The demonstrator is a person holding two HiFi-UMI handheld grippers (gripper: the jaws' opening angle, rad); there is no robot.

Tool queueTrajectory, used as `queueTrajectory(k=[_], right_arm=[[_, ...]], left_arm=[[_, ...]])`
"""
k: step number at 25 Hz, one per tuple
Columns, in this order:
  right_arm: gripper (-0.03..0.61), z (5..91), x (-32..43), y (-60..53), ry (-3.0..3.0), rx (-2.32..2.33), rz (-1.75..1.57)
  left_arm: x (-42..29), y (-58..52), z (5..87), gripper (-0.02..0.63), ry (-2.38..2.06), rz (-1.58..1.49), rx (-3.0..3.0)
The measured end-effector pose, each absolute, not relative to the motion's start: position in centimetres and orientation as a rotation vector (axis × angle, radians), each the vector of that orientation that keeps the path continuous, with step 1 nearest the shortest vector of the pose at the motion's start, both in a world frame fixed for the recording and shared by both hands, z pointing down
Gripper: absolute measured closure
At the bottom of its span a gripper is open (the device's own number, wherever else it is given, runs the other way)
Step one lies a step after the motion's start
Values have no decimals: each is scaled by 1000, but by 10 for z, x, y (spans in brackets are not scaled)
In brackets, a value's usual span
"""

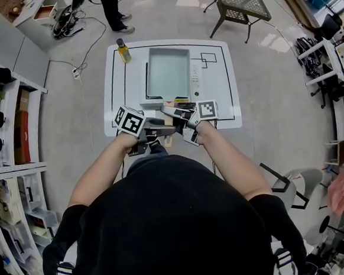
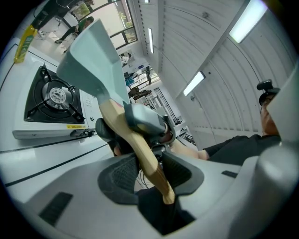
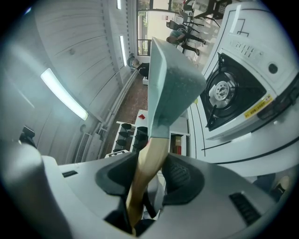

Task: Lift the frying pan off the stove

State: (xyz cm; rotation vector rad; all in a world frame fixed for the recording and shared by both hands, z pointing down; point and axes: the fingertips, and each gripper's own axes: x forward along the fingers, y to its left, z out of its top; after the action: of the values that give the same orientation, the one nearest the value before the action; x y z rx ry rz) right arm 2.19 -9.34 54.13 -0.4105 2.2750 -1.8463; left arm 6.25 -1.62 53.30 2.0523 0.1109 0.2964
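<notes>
I have both sets of jaws clamped on the wooden handle (image 2: 140,149), the left gripper (image 1: 153,128) and right gripper (image 1: 176,111) close together at the desk's (image 1: 114,118) near edge. The pan (image 1: 167,74) hangs above the stove (image 1: 197,81), clear of its burner (image 2: 52,95), so I judge the lift nearly made. Next I'd need a steady, level raise. I count one pan, one stove, one burner, two grippers, and one bottle (image 1: 123,50) at the far left corner.

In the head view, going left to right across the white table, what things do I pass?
Yellow bottle with dark cap → pale green square frying pan → white stove's control strip → black square outlines on the tabletop.
</notes>
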Motion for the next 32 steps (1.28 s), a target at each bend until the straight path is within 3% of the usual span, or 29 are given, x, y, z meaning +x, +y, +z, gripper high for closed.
queueTrajectory(k=[32], right_arm=[[405,539,31,-74,2265,-385,-1861]], left_arm=[[72,3,529,449,109,290,2059]])
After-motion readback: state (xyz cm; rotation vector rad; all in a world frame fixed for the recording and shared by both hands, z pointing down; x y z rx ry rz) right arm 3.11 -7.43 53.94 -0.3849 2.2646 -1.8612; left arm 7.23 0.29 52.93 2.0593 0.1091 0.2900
